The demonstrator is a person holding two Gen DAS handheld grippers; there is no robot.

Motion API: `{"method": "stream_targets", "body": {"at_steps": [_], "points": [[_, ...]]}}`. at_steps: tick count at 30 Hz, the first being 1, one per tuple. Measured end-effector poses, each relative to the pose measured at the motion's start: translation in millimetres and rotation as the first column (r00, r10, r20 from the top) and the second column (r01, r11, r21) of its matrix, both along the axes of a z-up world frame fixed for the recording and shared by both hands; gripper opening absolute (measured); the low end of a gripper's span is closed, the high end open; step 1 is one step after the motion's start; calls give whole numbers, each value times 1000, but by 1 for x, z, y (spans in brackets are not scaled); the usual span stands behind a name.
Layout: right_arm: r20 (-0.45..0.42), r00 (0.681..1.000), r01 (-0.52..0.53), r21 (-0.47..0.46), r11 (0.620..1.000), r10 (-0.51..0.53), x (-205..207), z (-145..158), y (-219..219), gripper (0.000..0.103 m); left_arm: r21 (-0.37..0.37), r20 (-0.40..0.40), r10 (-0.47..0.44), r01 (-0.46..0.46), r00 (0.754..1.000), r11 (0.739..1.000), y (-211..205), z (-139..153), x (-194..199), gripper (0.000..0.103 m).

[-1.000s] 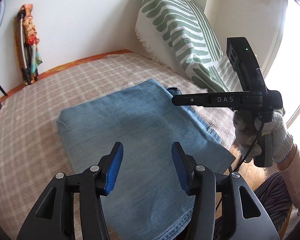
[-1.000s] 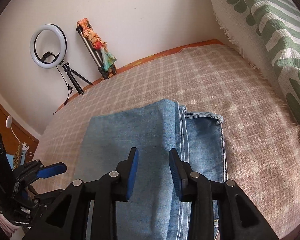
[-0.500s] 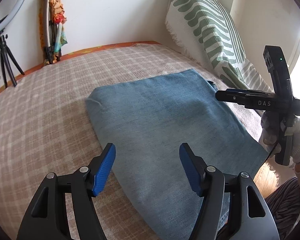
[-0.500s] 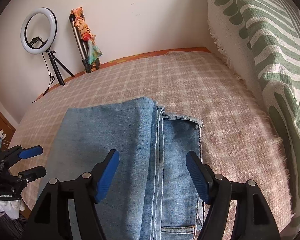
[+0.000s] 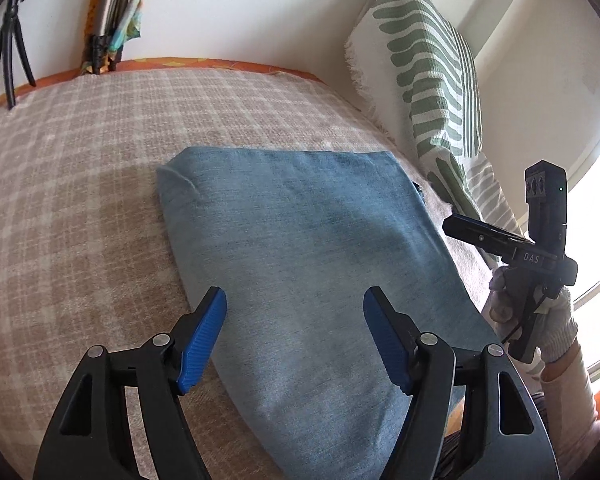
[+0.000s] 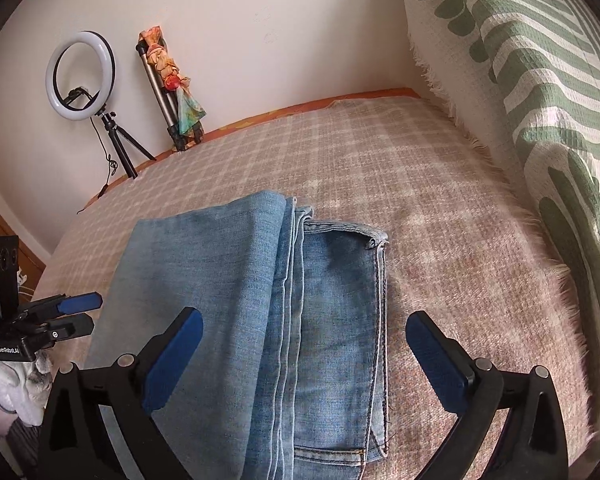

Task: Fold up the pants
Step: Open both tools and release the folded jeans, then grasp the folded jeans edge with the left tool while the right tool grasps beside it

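Both my grippers, left (image 5: pixel 295 334) and right (image 6: pixel 303 354), have just opened wide, empty, above folded pants (image 6: pixel 260 320); striped cushion (image 6: pixel 539 100) alongside, ring light (image 6: pixel 80 76) beyond.

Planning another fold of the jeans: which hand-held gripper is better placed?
Probably the right hand-held gripper: open, it hangs over the jeans' stacked edges. The left, open, hangs over smooth denim.
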State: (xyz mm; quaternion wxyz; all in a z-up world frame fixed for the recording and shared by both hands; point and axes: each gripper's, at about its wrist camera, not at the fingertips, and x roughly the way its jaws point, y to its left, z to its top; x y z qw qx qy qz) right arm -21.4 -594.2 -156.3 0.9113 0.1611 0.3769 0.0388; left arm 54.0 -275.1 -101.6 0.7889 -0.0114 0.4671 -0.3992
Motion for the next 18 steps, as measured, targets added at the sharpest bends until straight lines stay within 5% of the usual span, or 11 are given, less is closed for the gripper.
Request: {"method": "stream_targets", "body": {"at_steps": [12, 18], "points": [[-84, 996, 18, 257, 966, 4, 19, -39, -35, 103, -47, -80, -1, -3, 997, 999, -2, -12, 12, 71], [-24, 999, -37, 362, 931, 49, 20, -43, -38, 103, -69, -100, -2, -5, 995, 998, 0, -14, 15, 71]]}}
